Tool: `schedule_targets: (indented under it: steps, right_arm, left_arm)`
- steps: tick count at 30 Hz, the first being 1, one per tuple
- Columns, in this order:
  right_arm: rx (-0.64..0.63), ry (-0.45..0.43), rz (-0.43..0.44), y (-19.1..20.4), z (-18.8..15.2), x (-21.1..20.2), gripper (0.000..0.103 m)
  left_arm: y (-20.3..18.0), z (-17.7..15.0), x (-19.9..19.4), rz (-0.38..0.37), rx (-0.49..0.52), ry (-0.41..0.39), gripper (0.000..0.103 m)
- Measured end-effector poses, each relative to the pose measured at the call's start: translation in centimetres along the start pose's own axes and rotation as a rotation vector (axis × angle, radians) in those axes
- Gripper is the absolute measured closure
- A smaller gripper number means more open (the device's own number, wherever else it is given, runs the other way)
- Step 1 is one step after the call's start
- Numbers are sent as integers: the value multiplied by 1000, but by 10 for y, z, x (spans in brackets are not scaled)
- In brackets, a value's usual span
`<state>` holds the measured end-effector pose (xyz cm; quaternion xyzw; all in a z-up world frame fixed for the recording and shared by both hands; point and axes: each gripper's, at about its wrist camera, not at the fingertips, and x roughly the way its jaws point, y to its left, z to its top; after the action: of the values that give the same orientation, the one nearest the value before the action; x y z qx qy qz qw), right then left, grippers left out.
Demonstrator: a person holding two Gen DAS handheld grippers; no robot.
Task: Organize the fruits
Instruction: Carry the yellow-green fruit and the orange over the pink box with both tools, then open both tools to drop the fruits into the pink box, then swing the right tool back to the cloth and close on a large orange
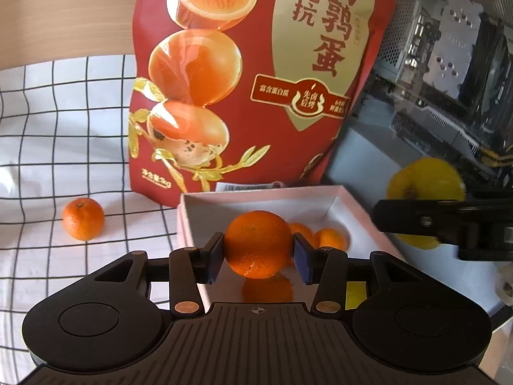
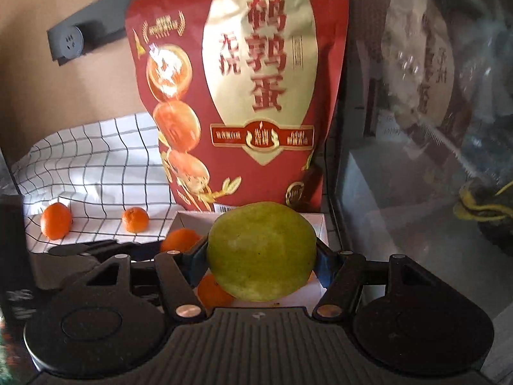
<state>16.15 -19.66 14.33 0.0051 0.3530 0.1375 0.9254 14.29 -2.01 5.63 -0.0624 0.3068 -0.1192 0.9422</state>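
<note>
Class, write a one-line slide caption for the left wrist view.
Left claw grips an orange over the white box; one mandarin waits on the checked cloth.

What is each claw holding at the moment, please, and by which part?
Left claw: an orange, pinched across its sides. Right claw: a green-yellow fruit, also by its sides.

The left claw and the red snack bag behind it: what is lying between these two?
The left claw grips an orange. Between it and the red snack bag lies the open white box, with small oranges inside, as the left wrist view shows.
</note>
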Motion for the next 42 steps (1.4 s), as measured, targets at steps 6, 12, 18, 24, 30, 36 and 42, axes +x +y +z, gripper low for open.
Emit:
schedule_targets:
  steps: [6,12,18,24,30,36,42]
  right_arm:
    - [22,62,-13,7,-4,38,38]
    - [66,117,-16,8,-5,70,38]
    - [88,173,-20,0,-22,88,38]
    - [78,174,3,-5,-28,86,37]
    - [-43,15,-29,17,-20,42,27]
    - [-118,-87,96,74,-14,12,18]
    - [-239,-107,246,188,-20,33,17]
  left_arm:
    - [-12,-10,5,30,136,36,50]
    - [-22,-15,1,74,223,44,51]
    - [-5,-12,-23,23,134,3,53]
    - [24,-7,-54,31,17,-88,53]
    - [93,-25,-109,166,-197,-300,53]
    - [184,-67,-177,365,-366,-499,55]
    - [268,-121,-213,514,-571,-628,55]
